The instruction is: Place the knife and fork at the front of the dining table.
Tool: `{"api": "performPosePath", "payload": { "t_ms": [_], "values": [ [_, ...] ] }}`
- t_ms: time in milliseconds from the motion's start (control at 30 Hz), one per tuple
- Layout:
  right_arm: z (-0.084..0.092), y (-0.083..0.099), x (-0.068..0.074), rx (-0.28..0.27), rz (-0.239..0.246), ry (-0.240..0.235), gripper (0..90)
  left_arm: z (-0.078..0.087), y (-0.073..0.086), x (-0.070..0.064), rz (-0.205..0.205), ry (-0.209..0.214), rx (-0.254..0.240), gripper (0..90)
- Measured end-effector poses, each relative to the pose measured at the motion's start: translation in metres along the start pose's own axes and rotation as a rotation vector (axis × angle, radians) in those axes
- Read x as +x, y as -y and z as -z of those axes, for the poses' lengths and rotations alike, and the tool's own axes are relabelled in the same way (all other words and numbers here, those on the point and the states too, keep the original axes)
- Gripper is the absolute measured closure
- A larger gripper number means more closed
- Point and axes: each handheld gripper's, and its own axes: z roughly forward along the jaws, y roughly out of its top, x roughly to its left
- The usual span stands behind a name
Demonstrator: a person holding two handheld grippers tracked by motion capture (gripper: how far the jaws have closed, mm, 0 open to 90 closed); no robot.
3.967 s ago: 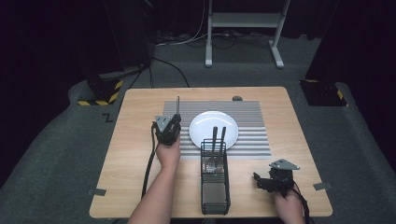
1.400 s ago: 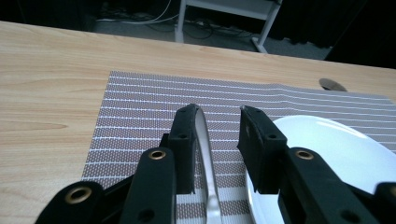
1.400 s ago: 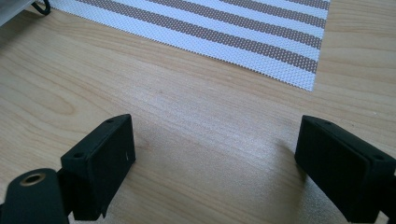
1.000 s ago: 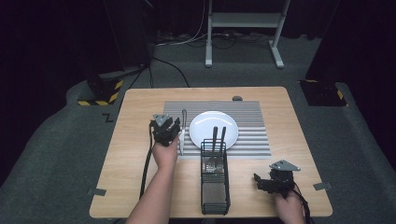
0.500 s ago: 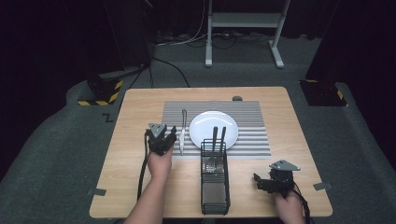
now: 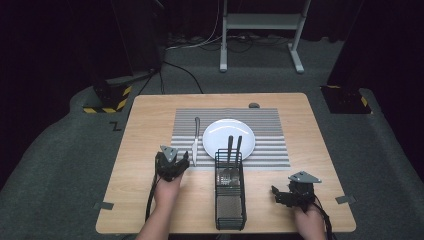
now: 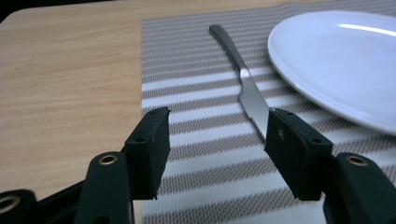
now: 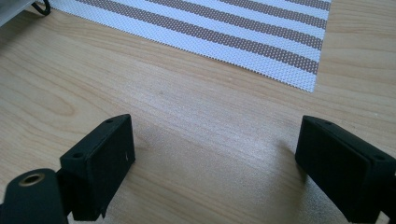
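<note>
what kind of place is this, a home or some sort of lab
Probably a lab or recording studio, not a home: a lone wooden table on grey carpet amid dark surroundings, hazard-striped stand bases, and floor cables. The place setting looks staged.

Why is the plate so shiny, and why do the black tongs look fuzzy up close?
Left gripper view: lamp glare streaks the white plate, and the near tongs are soft while the knife is sharper. Right gripper view: the tongs cast faint shadows on the wooden table. High view: the table is lit, the room around dark.

Wire caddy (image 6: pixel 230 200) sits between both hands, blocking sideways passes. Bare wood left of the placemat (image 6: pixel 270 145) is wide open.
</note>
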Motion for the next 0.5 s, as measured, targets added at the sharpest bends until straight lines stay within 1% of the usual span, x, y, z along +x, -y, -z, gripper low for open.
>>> {"api": "performPosePath", "payload": {
  "t_ms": [67,133,267,333,400,500],
  "values": [
    [0.000,0.000,0.000,0.000,0.000,0.000,11.3,0.006,0.006,0.003,-0.004,0.001,0.008,39.0],
    [0.000,0.000,0.000,0.000,0.000,0.000,11.3,0.010,0.011,0.006,-0.018,-0.014,0.015,38.4],
    [0.000,0.000,0.000,0.000,0.000,0.000,11.3,0.017,0.017,0.014,0.001,-0.017,0.039,37.6],
    [0.000,0.000,0.000,0.000,0.000,0.000,11.3,0.021,0.021,0.016,0.006,-0.025,0.062,34.7],
    [0.000,0.000,0.000,0.001,-0.004,0.000,11.4,0.026,0.026,0.018,0.024,-0.015,0.090,32.4],
    [0.000,0.000,0.000,0.001,-0.005,0.001,11.4,0.031,0.031,0.018,0.027,0.006,0.134,27.8]
  ]
}}
